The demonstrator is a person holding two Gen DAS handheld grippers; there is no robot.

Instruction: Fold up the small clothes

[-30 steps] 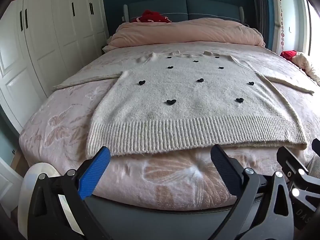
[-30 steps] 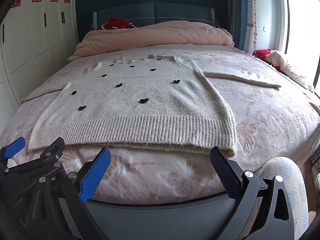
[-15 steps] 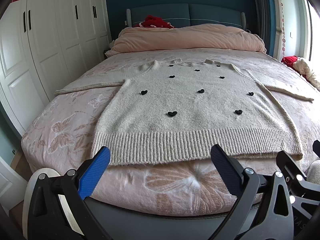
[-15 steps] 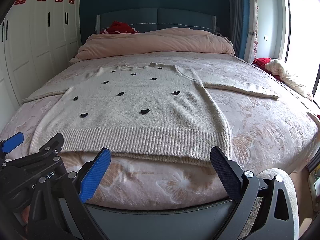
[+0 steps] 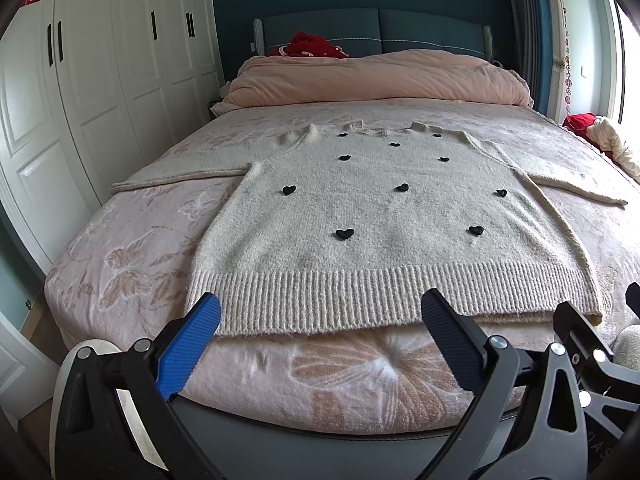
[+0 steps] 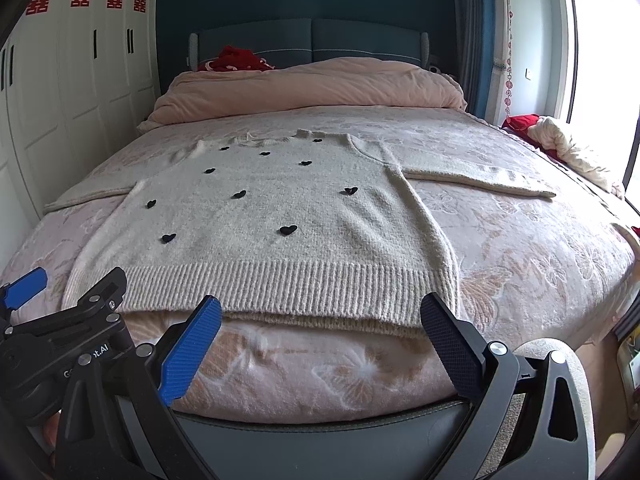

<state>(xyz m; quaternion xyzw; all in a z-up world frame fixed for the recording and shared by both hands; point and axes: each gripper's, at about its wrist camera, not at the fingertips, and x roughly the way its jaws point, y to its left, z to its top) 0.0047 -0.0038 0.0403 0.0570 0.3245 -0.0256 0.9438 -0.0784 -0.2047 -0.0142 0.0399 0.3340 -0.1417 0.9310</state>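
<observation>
A cream knit sweater (image 5: 384,224) with small black hearts lies flat on the bed, hem towards me and both sleeves spread out; it also shows in the right wrist view (image 6: 272,224). My left gripper (image 5: 320,340) is open and empty, just short of the ribbed hem near the foot of the bed. My right gripper (image 6: 320,340) is open and empty, also just short of the hem. The left gripper's body (image 6: 60,340) shows at the lower left of the right wrist view.
The bed (image 5: 120,264) has a pink floral cover and a rolled pink duvet (image 5: 376,76) at the headboard. White wardrobes (image 5: 80,100) stand on the left. Red and white cloth (image 6: 560,144) lies at the bed's right side.
Both grippers have risen and tilted, so the sweater and bed sit lower in each view. The sweater has not moved. Both grippers stay open.
</observation>
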